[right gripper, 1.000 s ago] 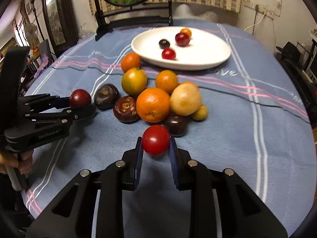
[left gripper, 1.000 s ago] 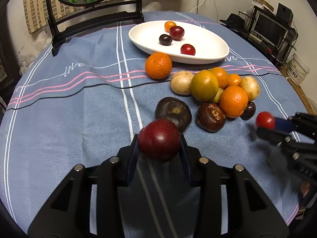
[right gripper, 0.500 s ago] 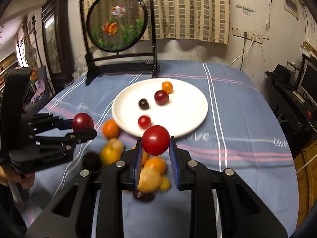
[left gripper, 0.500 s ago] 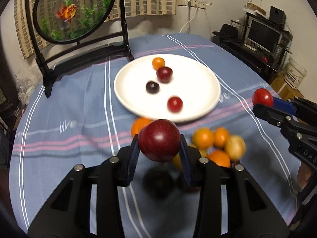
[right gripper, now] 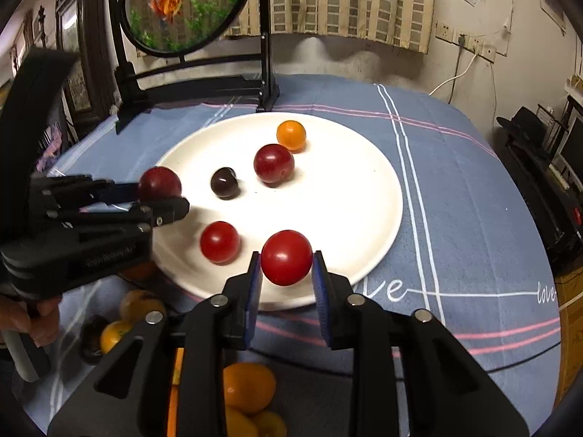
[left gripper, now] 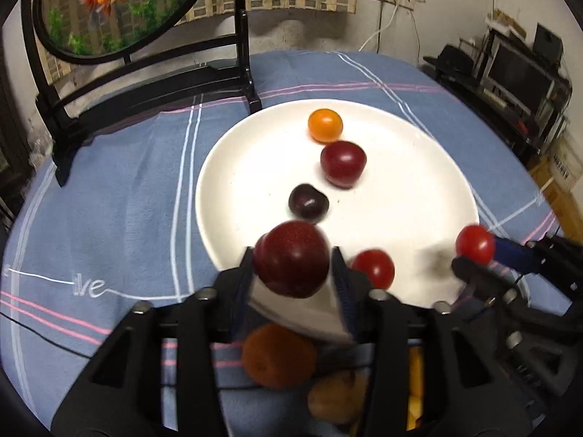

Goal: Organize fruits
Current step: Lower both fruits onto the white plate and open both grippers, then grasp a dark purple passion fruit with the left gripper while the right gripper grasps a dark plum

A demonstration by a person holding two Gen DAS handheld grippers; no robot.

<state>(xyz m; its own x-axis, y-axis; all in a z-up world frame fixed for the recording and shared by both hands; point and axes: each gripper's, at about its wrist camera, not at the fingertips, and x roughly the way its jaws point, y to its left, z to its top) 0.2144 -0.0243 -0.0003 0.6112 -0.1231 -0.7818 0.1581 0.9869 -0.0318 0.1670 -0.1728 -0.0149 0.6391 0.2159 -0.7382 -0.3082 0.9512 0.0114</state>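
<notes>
Plum (left gripper: 291,258): gripped in my left fingers (left gripper: 337,276) over the plate's (left gripper: 419,189) near rim.
Tomato (right gripper: 286,257): clamped in my right fingers (right gripper: 320,284), above the rim.
Right view only: spare fruit (right gripper: 247,386) on the desk (right gripper: 473,218).

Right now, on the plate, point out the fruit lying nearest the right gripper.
The loose red tomato on the plate's near side, just left of the right gripper. The dark cherry, plum and orange fruit lie farther back.
</notes>
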